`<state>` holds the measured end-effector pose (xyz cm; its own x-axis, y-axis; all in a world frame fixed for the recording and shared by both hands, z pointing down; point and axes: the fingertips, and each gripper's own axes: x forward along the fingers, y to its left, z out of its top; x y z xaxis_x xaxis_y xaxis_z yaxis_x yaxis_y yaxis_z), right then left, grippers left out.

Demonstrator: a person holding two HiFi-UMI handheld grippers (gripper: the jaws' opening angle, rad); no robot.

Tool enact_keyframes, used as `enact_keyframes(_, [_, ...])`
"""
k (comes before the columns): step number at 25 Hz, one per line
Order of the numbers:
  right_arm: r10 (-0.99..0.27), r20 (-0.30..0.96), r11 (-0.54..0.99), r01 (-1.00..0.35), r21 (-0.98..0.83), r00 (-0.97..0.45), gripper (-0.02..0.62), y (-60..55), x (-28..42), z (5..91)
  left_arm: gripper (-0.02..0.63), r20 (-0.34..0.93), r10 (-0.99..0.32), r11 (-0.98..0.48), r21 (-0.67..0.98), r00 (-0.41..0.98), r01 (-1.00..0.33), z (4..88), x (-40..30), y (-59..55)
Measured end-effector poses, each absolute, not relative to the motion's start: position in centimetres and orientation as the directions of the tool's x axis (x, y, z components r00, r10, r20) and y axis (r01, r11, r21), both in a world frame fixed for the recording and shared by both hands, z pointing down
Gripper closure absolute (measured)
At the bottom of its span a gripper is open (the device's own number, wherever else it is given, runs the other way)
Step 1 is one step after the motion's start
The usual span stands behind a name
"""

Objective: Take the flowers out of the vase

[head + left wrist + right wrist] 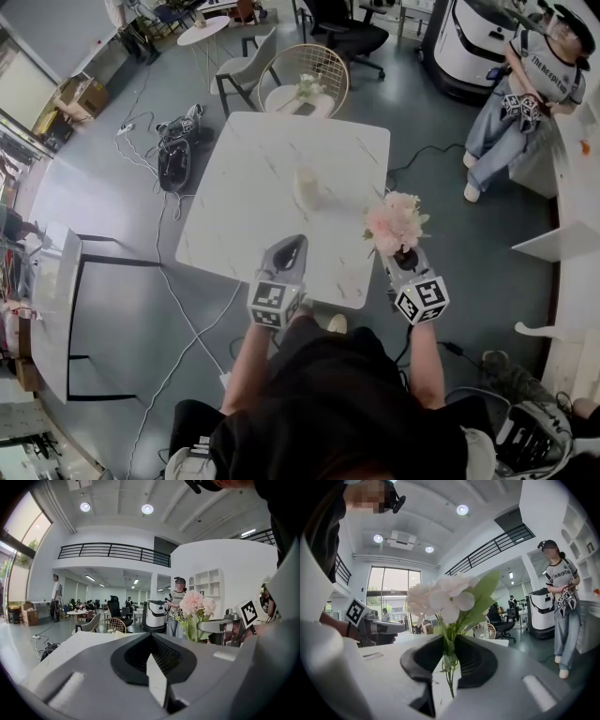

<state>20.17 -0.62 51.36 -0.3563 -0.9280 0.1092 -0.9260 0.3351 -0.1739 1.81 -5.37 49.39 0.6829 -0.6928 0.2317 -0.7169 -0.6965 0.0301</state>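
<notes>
Right gripper view shows the jaws of my right gripper (449, 641) clamped on the stems of the flowers (445, 597), blooms upright above them, apart from the vase (306, 187) on the counter (244, 178), while my left gripper (150, 637) has its jaws closed and empty.

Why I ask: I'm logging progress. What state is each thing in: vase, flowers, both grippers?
vase, upright on the table, no flowers in it.
flowers, out of the vase, blooms up, stems clamped between jaws.
right gripper, shut on the flowers' stems.
left gripper, shut, nothing between its jaws.
</notes>
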Motion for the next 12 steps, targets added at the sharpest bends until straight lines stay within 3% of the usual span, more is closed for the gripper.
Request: enact_keyframes(12, [-0.926,0.104,0.342,-0.923,-0.18,-0.363,0.509,-0.44,19.96,51.32,0.598,0.232,-0.691,-0.699,0.027,0.685,-0.715,49.68,1.76,-5.13])
